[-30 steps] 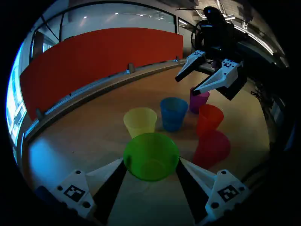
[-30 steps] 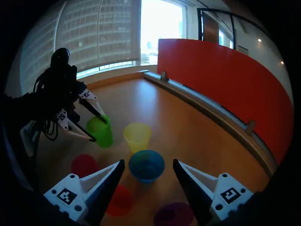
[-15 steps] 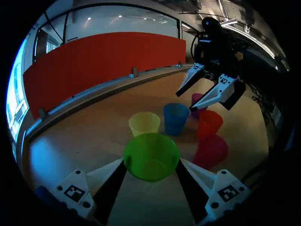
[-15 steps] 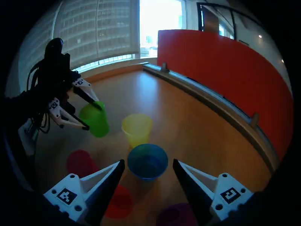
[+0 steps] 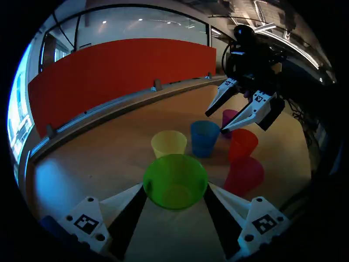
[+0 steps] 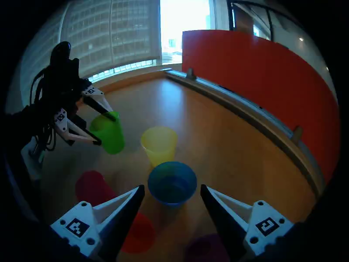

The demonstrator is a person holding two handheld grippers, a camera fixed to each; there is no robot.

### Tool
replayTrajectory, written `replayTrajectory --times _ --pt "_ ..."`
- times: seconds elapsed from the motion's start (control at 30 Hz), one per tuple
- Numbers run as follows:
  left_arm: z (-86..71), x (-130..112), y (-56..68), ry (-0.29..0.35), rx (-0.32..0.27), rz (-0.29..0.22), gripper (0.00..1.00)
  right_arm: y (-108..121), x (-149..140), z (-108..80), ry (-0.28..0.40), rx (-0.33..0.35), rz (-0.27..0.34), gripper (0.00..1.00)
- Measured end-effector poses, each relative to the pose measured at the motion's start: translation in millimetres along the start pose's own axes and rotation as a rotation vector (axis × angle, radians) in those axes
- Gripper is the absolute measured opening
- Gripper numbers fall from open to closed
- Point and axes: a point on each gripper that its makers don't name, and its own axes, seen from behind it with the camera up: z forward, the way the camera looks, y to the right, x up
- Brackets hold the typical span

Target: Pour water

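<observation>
Water itself is hard to make out: the green cup (image 5: pixel 175 174) looks pale at the bottom and the blue cup (image 5: pixel 204 137) dark inside, and I cannot tell which is filled. The green cup is clamped between both fingers of the left tongs (image 5: pixel 175 188), gripped at its sides just under the rim, mouth up. In the right gripper view it leans a little and seems to hang off the worktop (image 5: pixel 109 153), though I cannot be sure. The right tongs (image 6: pixel 171 188) are spread wide and hold nothing; the blue cup stands between their fingers, touching neither. A yellow cup (image 5: pixel 169 142) stands just beside the blue one, and an orange cup (image 5: pixel 242 142), a red cup (image 5: pixel 244 174) and a purple cup (image 5: pixel 229 118) crowd its other side.

The step in hand is probably taking the blue cup as the partner for the pour. The right fingers should settle level on either side of its wall, below the rim, and close gently, since thin plastic will likely squash and slop. The green cup is best kept upright until the two mouths are near, then tipped slowly with its lip over the other's opening. The yellow and orange cups stand close enough for a finger to knock.
</observation>
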Motion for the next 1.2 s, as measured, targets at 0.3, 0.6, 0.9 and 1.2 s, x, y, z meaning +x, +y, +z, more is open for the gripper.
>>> replayTrajectory --times 0.3,0.6,0.9,1.2 --pt "-0.1 0.3 -0.2 0.001 0.000 -0.002 0.86 -2.3 -3.4 8.2 -0.016 0.006 0.003 0.99" --pt "0.2 0.0 -0.7 0.003 0.001 -0.003 0.86 -0.6 -6.7 20.3 -0.038 -0.003 -0.007 1.00" --pt "0.8 0.7 -1.7 0.005 0.001 -0.003 0.86 1.4 -13.2 32.7 -0.056 -0.012 -0.005 1.00" --pt "1.6 0.8 -2.6 0.008 0.001 -0.008 0.86 2.1 -17.0 39.1 -0.064 -0.017 -0.004 0.98"
